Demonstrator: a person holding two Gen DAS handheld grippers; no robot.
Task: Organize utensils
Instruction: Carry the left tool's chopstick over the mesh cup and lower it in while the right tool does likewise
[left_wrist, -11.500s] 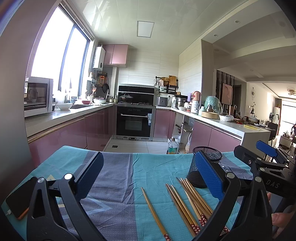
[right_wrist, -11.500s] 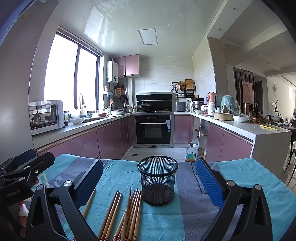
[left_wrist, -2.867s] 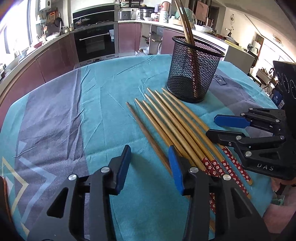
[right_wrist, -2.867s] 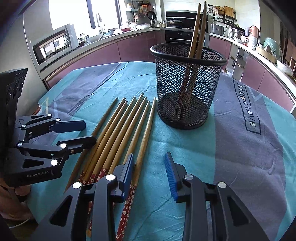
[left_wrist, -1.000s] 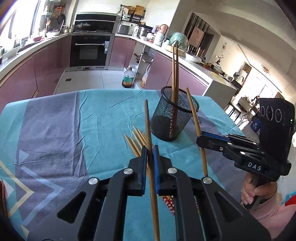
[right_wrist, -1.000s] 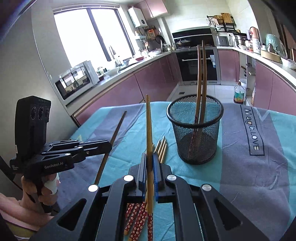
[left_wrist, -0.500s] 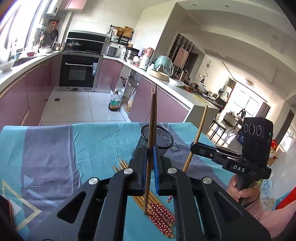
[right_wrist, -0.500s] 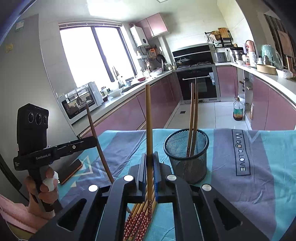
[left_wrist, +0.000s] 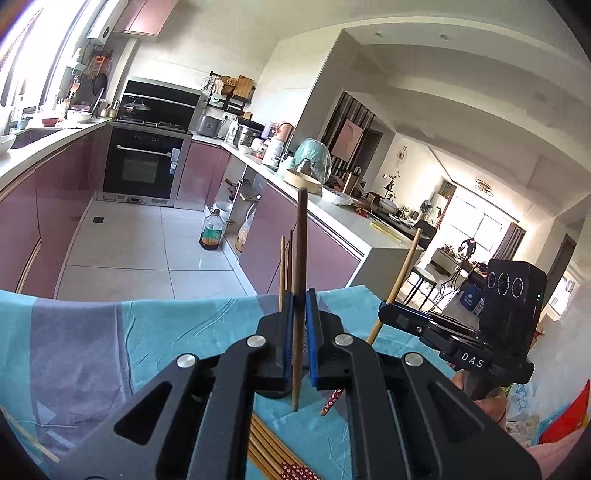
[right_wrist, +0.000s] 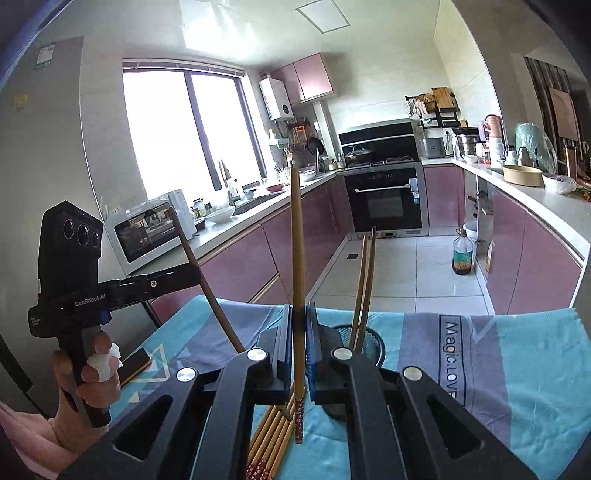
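Note:
My left gripper (left_wrist: 300, 306) is shut on a wooden chopstick (left_wrist: 301, 240) that it holds upright above the teal tablecloth (left_wrist: 177, 332). My right gripper (right_wrist: 299, 325) is shut on another upright chopstick (right_wrist: 296, 240), patterned end down. Each gripper shows in the other's view, the right gripper (left_wrist: 388, 310) with a slanted chopstick (left_wrist: 404, 262) and the left gripper (right_wrist: 194, 273) likewise. The black mesh cup (right_wrist: 373, 339) sits just behind the right jaws with two chopsticks (right_wrist: 365, 280) standing in it. In the left wrist view the cup is mostly hidden. Several loose chopsticks (right_wrist: 269, 439) lie below.
A phone (right_wrist: 135, 365) lies at the cloth's left edge. A person's hand (right_wrist: 92, 373) grips the left tool's handle. Beyond the table's far edge are kitchen floor, a bottle (right_wrist: 461, 254), an oven and pink cabinets along both sides.
Both grippers have risen with their chopsticks and tilted up toward level. The cup and loose chopsticks have dropped low in both views, and the cup now sits behind the jaws.

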